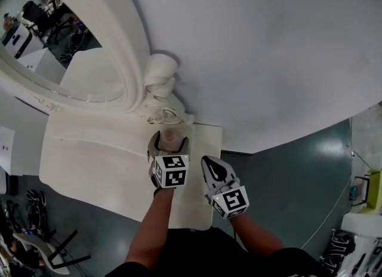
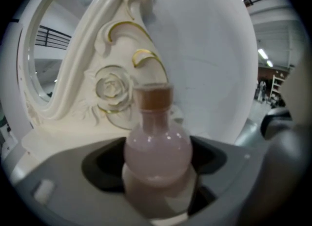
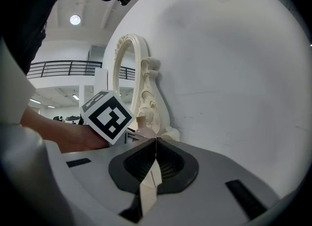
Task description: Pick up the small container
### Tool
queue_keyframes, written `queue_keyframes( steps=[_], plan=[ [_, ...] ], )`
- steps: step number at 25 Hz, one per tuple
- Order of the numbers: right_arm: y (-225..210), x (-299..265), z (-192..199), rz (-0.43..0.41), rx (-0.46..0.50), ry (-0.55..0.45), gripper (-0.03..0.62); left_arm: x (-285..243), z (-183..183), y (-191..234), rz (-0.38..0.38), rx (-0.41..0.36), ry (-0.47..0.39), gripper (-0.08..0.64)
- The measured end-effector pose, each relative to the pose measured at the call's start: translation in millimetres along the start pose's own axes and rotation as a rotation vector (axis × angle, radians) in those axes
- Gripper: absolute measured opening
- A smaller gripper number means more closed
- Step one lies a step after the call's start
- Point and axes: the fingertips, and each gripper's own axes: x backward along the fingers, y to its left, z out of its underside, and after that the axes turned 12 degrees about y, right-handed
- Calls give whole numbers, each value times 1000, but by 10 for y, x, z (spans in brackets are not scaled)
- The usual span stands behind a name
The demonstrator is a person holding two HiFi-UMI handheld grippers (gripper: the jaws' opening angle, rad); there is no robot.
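Left gripper (image 2: 157,171): jaws set on either side of the small container (image 2: 157,147), pads meeting the round bulb at its widest part; reads as a closed hold on the bulb, with nothing showing between pad and glass. Container is a small round-bellied flask, pale pink and cloudy, with a short neck and a tan stopper (image 2: 153,97). In the head view it stands upright between the left jaws (image 1: 169,137), at the back edge of the white table top (image 1: 95,150), just in front of the foot of the carved cream mirror frame (image 1: 134,79). I cannot tell whether its base is on the table or off it. Handling, as a judgement: light, rigid, probably glass, so smooth and breakable. The curved belly could squirt out of flat pads under a hard squeeze. Hold at or just below the widest part, with moderate force, and lift straight up so that the stopper clears the frame's scrollwork. Right gripper (image 3: 155,144): jaws pressed together, nothing between them, parked beside the left and clear of the flask. Writing: no label, brand or print is visible on flask or frame. Only the black-and-white marker squares on the gripper cubes.
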Motion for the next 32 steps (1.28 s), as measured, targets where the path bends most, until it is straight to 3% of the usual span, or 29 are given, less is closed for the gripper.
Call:
queue_keyframes(
  steps=[12,15,22,32],
  plan=[
    [-17,69,59,1,-25,6,6,-24,17,-24,30,-25,28,396],
    [-9,77,49,5,-26,-1,6,33,11,-47,34,-47,-17,395],
    [-3,101,52,12,-21,-8,6,253,-52,30,30,-21,-140,395],
    [112,244,-211,21,24,-64,6,983,-310,141,16,-26,-277,394]
  ],
)
